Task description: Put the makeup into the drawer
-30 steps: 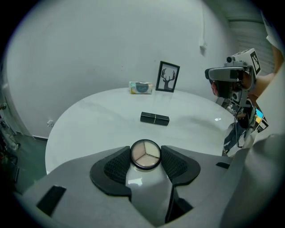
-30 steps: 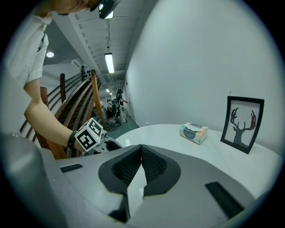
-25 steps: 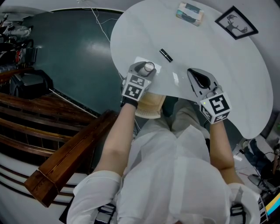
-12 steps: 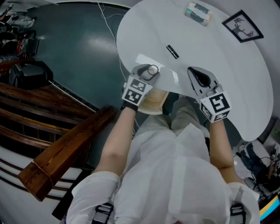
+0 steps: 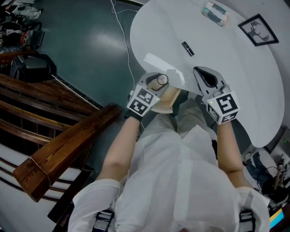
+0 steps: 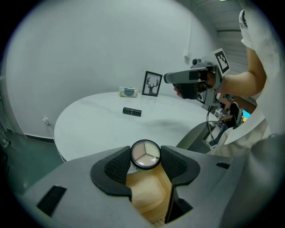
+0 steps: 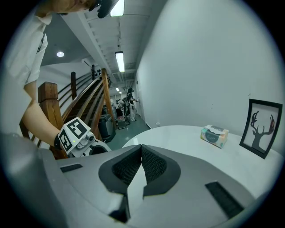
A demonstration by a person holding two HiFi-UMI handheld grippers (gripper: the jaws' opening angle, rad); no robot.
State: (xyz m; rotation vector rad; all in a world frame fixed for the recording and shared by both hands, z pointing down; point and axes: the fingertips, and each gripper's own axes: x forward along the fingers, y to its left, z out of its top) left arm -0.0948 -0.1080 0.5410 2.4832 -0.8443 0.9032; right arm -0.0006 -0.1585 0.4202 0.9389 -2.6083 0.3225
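A round makeup compact [image 5: 162, 80] [image 6: 145, 154], its pans showing through a clear lid, is clamped between the pads of the left gripper [image 5: 159, 81] [image 6: 145, 156], whose jaws are set at a moderate width by it. The compact is held at the near edge of the white round tabletop [image 5: 226, 59] [image 6: 98, 120] [image 7: 187, 138], over the open wooden drawer [image 5: 164, 100] [image 6: 144, 191] that is pulled out beneath that edge. The right gripper [image 5: 202, 74] [image 7: 141, 149] is held over the same near edge, just beside the left one, and its jaws are brought together with nothing between them. A small black tube [image 5: 187, 48] [image 6: 132, 111] is seen lying towards the middle of the tabletop, well apart from both grippers. Near the far edge, a tissue pack [image 5: 215, 12] [image 6: 128, 92] [image 7: 214, 136] is laid, and a framed deer picture [image 5: 258, 30] [image 6: 152, 84] [image 7: 260, 128] is stood upright just beside it.
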